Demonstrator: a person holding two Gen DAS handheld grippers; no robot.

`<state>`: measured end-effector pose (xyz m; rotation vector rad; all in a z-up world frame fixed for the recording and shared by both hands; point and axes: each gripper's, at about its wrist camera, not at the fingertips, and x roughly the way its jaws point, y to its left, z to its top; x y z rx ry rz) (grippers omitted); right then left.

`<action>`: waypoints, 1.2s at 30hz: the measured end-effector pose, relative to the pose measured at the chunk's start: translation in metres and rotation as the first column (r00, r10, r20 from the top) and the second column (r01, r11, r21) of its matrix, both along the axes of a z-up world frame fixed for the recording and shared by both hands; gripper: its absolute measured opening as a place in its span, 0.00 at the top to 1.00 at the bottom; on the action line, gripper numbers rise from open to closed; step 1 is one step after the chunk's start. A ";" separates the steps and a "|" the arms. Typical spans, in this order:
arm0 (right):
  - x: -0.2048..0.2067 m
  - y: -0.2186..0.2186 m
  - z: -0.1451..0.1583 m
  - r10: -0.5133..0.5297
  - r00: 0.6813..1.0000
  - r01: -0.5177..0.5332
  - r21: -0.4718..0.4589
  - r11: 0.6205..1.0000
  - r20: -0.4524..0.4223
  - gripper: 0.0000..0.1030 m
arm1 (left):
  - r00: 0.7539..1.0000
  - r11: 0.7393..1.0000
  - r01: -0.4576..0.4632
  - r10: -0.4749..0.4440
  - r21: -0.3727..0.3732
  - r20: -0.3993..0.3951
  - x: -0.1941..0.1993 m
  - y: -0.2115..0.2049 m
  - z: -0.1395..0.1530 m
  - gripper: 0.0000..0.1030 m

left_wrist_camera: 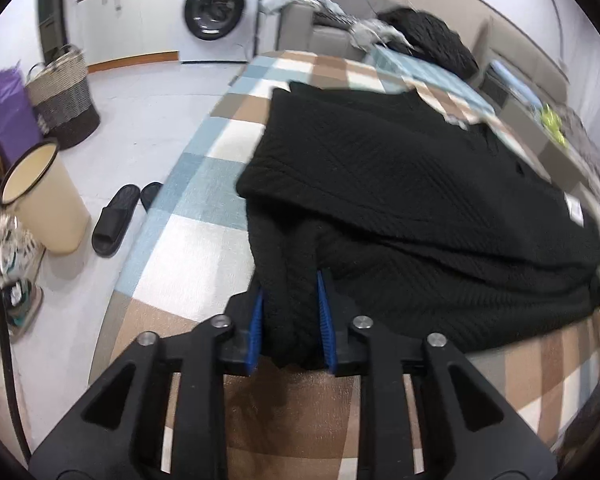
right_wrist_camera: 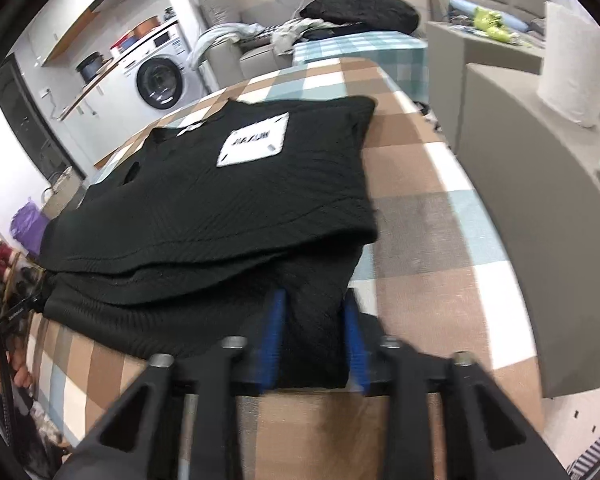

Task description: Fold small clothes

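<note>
A black knit garment (left_wrist_camera: pixel 400 184) lies on the checked table cover (left_wrist_camera: pixel 188 248), with its near part doubled under an upper layer. My left gripper (left_wrist_camera: pixel 290 280) is shut on the garment's near left corner, cloth bunched between the blue pads (left_wrist_camera: pixel 324 312). In the right wrist view the same garment (right_wrist_camera: pixel 228 184) shows a white label patch (right_wrist_camera: pixel 254 140) on top. My right gripper (right_wrist_camera: pixel 314 300) is shut on the near right corner, which fills the gap between its blue pads (right_wrist_camera: pixel 274 332).
A pile of dark clothes (right_wrist_camera: pixel 360 6) sits at the table's far end. Grey sofa blocks (right_wrist_camera: pixel 532 200) stand right of the table. On the floor at left are a cream bin (left_wrist_camera: pixel 44 204), black slippers (left_wrist_camera: pixel 116 220), a woven basket (left_wrist_camera: pixel 64 100) and a washing machine (left_wrist_camera: pixel 216 8).
</note>
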<state>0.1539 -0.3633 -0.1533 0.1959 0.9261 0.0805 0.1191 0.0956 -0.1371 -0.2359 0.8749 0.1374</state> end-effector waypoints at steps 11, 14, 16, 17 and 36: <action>-0.009 -0.009 0.020 -0.007 0.999 -0.003 0.224 0.975 0.045 0.52 | 0.997 0.981 -0.022 0.037 -0.194 0.073 0.004 0.014 0.021 0.50; -0.008 -0.003 0.010 0.004 1.000 -0.009 0.273 0.962 0.018 0.52 | 0.995 0.975 -0.014 0.035 -0.221 0.090 0.005 0.012 0.028 0.50; -0.006 -0.002 0.005 0.006 1.000 -0.010 0.306 0.952 0.013 0.52 | 0.996 0.976 -0.015 0.035 -0.217 0.087 0.006 0.010 0.030 0.50; -0.005 -0.001 0.003 0.009 1.000 -0.012 0.325 0.946 0.012 0.52 | 0.996 0.975 -0.012 0.032 -0.220 0.087 0.006 0.009 0.031 0.50; 0.025 0.013 0.002 -0.022 1.000 0.011 0.429 0.903 0.022 0.51 | 0.994 0.975 0.014 0.011 -0.222 0.110 -0.007 0.011 0.032 0.50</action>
